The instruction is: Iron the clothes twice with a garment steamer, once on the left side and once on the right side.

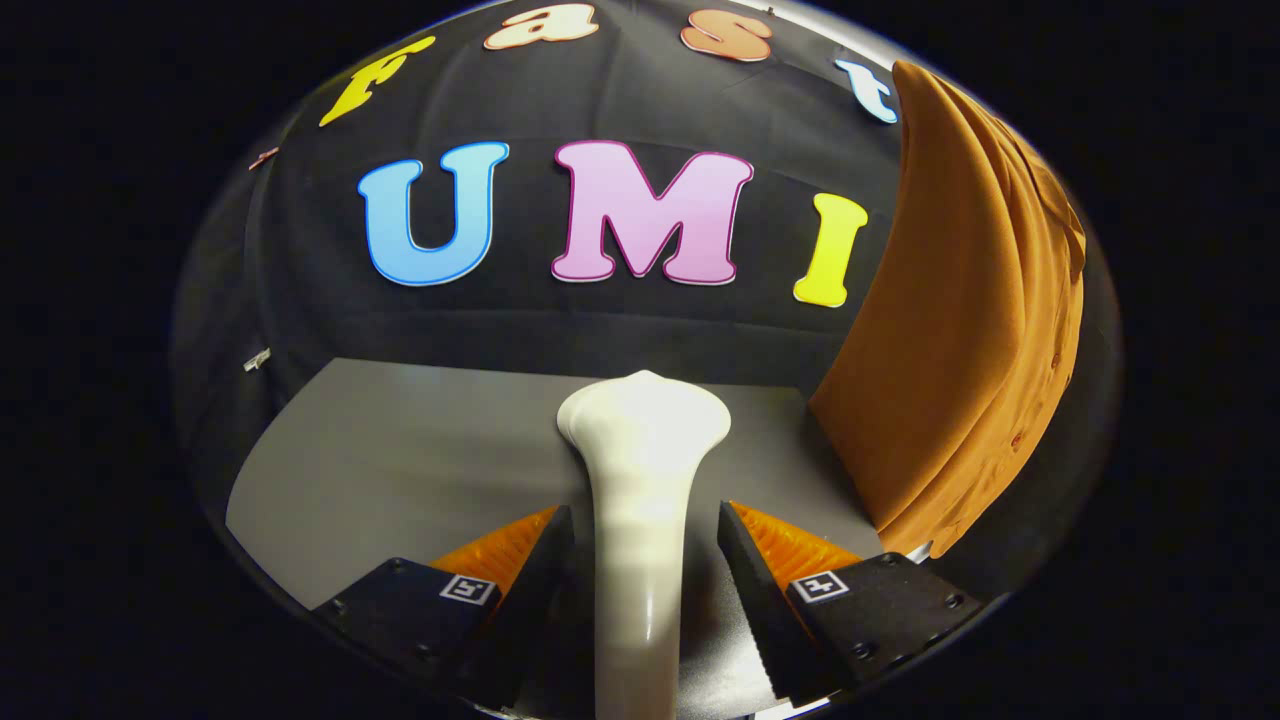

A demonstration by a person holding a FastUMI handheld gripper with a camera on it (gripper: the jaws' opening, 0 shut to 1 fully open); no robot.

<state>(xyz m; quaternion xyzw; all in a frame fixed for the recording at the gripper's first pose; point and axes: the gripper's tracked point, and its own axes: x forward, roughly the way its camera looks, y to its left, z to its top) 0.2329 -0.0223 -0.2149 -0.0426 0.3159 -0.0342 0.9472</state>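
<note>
A white garment steamer [645, 470] lies lengthwise between my fingers, its flared head pointing away from me over the grey table [400, 450] and its handle running back under the camera. My gripper [645, 510] is open around the handle. A narrow dark gap shows on each side between the handle and the fingertips [735, 525]. An orange garment [960, 330] hangs to the right, beyond and beside the right finger, its lower hem reaching down near the table's right end.
The black cloth wall stands behind the table. Bare grey tabletop stretches to the left of the steamer head. The garment's folds drape close to the right finger.
</note>
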